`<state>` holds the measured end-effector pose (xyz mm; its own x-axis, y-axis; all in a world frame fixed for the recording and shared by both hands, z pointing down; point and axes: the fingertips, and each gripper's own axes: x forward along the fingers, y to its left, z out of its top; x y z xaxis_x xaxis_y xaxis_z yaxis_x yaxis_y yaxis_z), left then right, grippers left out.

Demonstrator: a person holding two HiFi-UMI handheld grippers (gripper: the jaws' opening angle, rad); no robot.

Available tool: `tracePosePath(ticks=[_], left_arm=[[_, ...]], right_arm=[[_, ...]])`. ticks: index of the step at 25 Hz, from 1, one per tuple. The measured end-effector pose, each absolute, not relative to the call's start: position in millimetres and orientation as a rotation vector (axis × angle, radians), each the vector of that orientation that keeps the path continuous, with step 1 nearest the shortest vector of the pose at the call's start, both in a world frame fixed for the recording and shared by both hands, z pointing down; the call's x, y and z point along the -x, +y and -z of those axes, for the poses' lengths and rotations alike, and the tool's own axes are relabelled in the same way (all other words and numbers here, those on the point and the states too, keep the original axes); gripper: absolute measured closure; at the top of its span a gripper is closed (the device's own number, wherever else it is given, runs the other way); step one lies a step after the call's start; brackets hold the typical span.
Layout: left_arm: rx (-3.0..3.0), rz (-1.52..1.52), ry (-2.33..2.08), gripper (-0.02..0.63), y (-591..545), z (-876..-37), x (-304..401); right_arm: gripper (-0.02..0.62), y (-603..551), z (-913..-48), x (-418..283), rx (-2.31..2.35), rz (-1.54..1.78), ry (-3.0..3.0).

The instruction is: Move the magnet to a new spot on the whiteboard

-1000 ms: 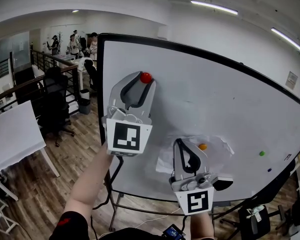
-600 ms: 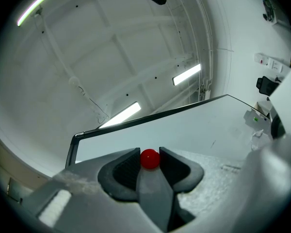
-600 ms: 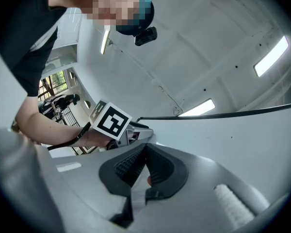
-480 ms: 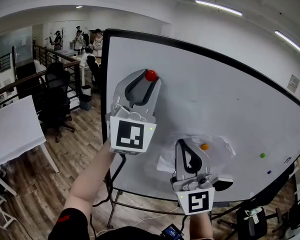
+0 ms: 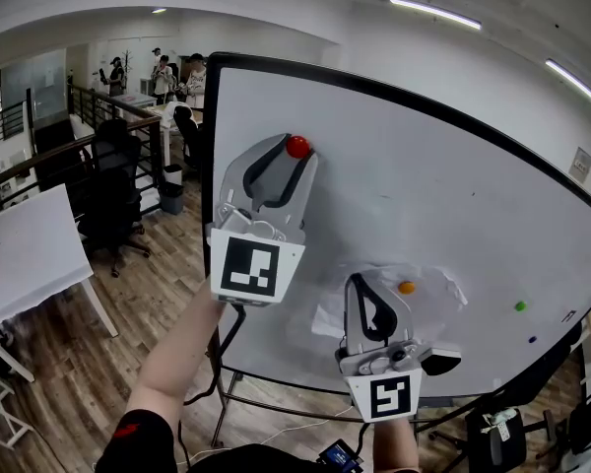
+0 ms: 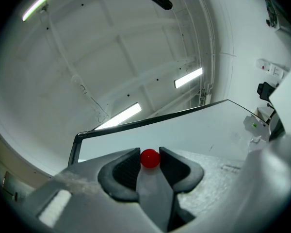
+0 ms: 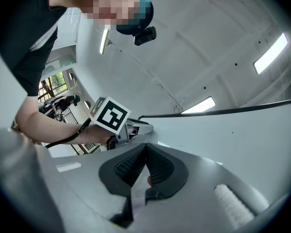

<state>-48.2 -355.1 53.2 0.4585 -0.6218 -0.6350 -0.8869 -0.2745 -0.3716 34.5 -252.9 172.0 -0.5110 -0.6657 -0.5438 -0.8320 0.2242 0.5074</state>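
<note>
Pinching the red magnet [image 5: 296, 147] between its jaw tips, the left gripper [image 5: 294, 154] has it right up on the whiteboard [image 5: 424, 195], near the top-left corner!

Both pads touch that little red ball in the left gripper view. Lower down, the right gripper [image 5: 362, 282] has its jaws closed together with nothing gripped, tips near an orange magnet [image 5: 406, 288] that sits on a crumpled white sheet [image 5: 438, 296]. A green magnet [image 5: 519, 305] sits well apart, far right on the board.
</note>
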Motion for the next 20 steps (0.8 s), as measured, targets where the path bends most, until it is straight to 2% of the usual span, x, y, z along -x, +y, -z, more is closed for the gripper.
tracePosePath(ticks=[20], left_arm=[[1.972,-0.449,1.278,0.475,-320,-79,80]], right_arm=[[0.594,-250,-179,-15,1.353,-1.119,2.320]])
